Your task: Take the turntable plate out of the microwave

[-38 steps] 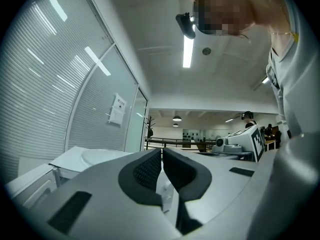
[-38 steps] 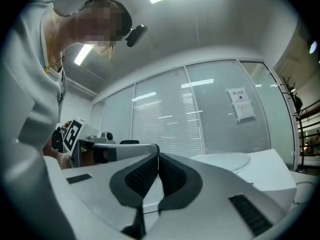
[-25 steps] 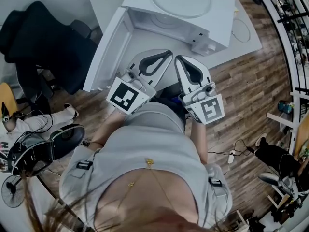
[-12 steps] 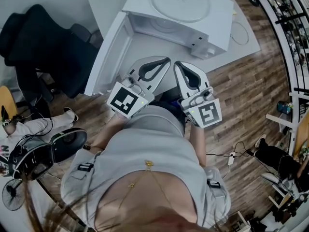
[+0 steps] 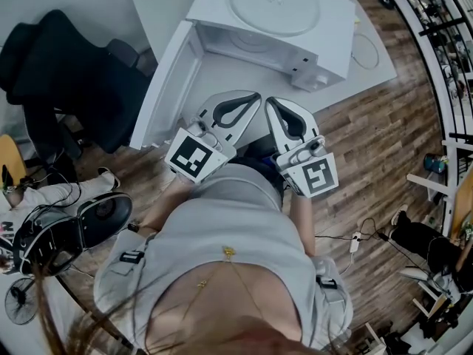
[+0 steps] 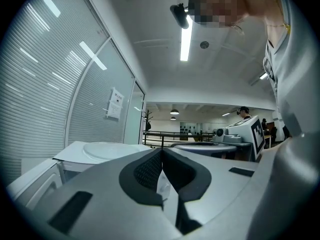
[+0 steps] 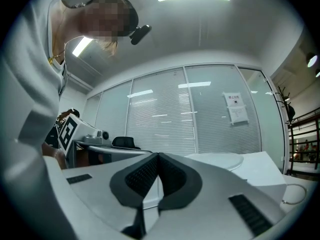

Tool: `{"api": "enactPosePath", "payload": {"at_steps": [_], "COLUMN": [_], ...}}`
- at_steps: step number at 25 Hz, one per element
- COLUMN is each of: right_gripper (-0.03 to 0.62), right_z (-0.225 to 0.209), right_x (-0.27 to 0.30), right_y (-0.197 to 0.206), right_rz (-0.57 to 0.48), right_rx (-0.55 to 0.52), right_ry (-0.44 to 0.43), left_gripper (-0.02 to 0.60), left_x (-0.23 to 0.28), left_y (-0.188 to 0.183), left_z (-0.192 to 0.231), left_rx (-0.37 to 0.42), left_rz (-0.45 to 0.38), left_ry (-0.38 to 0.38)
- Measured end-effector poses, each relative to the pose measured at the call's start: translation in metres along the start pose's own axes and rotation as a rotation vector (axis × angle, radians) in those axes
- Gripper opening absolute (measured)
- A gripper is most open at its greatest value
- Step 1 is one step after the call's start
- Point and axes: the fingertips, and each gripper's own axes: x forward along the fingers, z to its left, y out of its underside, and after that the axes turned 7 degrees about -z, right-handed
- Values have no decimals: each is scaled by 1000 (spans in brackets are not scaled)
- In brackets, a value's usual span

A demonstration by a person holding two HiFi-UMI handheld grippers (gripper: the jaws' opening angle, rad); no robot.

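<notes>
- Two grippers, what state? Left gripper [image 5: 255,96] first.
- Jaws closed, pads pressed together, nothing between them. The left gripper view shows it plainly. It's held close in front of the person [image 5: 222,250], pointing level toward the counter [image 5: 244,76].
- Right gripper [image 5: 271,102]?
- Same: jaws closed, empty. It sits just beside the left one, tips near each other. Can't tell if they touch. A marker cube [image 5: 194,151] faces up at the back of each.
- What's past the tips?
- Bare strip of white counter, then the microwave [image 5: 332,22]. Its door [image 5: 170,80] stands open, swung to the left in the head view.
- Turntable plate [image 5: 275,2]?
- Lies flat on top of the microwave, round and pale, about centred on the top. Well apart from both grippers. Both gripper views catch it as a low disc on the white top.
- Inside the cavity?
- A round shape on the cavity floor, can't tell what.
- Rest?
- Looped cable [image 5: 367,46] on the counter to the right of the microwave, black chair [image 5: 66,72] at left, wood floor [image 5: 377,139].
</notes>
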Motion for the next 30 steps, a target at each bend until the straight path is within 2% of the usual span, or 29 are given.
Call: {"api": "enactPosePath", "payload": {"at_steps": [30], "right_gripper": [15], "right_z": [-5], "right_x": [-1], "right_y": [7], "right_rz": [28], "right_rx": [0], "right_ry": [-1], "left_gripper": [29], "left_x": [0], "left_y": [6], "left_z": [-1], "left_rx": [-7], "left_rz": [19], "left_ry": [8]}}
